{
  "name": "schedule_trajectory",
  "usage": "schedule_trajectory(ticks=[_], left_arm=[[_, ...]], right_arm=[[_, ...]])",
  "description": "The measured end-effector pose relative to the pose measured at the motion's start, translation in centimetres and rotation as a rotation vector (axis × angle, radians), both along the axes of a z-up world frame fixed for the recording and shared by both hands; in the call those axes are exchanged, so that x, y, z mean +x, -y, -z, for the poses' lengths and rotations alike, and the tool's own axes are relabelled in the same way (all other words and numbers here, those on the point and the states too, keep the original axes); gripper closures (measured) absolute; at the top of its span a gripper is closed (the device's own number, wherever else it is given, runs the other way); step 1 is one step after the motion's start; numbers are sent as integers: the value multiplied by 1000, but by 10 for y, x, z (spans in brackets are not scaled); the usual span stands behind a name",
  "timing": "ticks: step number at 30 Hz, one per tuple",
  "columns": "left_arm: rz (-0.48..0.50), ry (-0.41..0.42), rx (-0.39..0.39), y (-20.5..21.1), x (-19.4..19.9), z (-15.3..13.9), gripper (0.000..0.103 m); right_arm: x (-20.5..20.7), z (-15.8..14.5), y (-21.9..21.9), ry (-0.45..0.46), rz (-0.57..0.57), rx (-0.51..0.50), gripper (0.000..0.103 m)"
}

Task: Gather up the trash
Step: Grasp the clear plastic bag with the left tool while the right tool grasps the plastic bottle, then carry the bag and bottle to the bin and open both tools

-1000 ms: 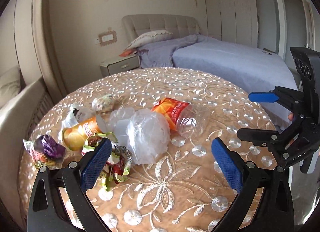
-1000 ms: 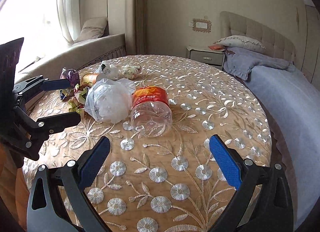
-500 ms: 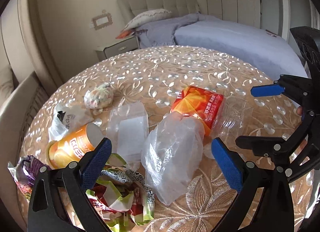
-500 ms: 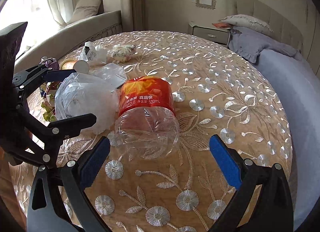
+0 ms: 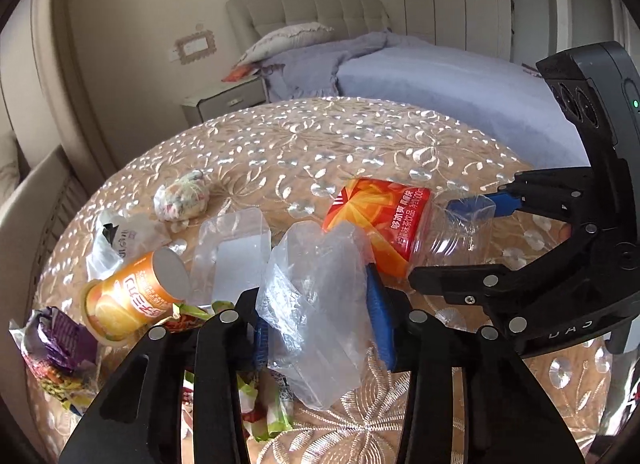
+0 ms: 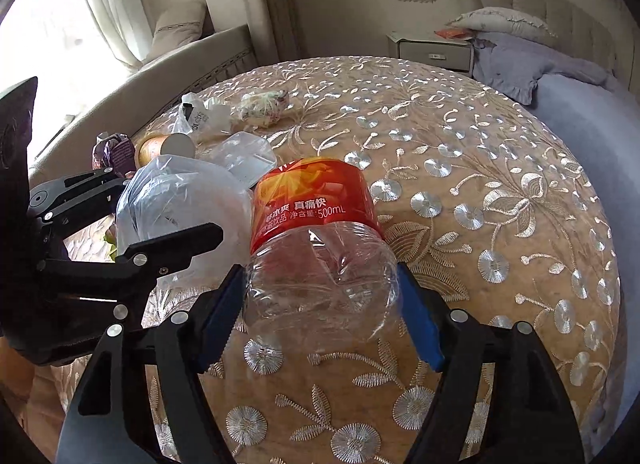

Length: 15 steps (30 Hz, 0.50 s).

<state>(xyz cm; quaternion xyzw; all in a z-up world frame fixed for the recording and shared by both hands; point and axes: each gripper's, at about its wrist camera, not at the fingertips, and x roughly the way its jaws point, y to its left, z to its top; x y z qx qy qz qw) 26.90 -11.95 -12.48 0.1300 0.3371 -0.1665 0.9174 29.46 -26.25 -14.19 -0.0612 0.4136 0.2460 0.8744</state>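
1. Wrappers [image 5: 52,348], purple and green, lie crumpled at the far left edge of the round table [image 5: 400,152] with its embroidered cloth.
2. Just right of them an orange cup [image 5: 132,296] lies on its side, its flat end facing up the table; behind it sit a white bag scrap [image 5: 120,232] and a small crumpled ball [image 5: 182,200].
3. A clear plastic container [image 5: 236,248] lies between the cup and the plastic bag [image 5: 316,304].
4. The left gripper [image 5: 320,324] reaches in from the bottom edge, tilted down toward the table. Its jaws have just been closing, and the blue pads now stand narrow, pressing on the plastic bag from both sides; the bag bulges up between them.
5. Right of the bag, touching it, lies a clear bottle [image 6: 320,244] with a red-orange label, on its side with its clear base toward the right-hand camera.
6. The right gripper [image 6: 320,312] comes in low from the bottom of its view, angled down. Its jaws have just been closing, and the blue pads sit against the two sides of the bottle's clear base, which looks dented there; they stand half wide around it.
7. Beyond the table to the right is a bed [image 5: 440,76] with a grey-blue cover.
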Motion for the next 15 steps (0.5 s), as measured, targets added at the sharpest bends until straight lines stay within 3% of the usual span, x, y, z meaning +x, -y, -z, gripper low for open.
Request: schedule_trajectory(ticks=[9, 15], left_arm=[[53, 38, -15, 16, -57, -17, 62], [134, 71, 1, 44, -100, -25, 62]], right_arm=[[-88, -26, 34, 149, -60, -47, 29], [-141, -34, 66, 199, -37, -64, 29]])
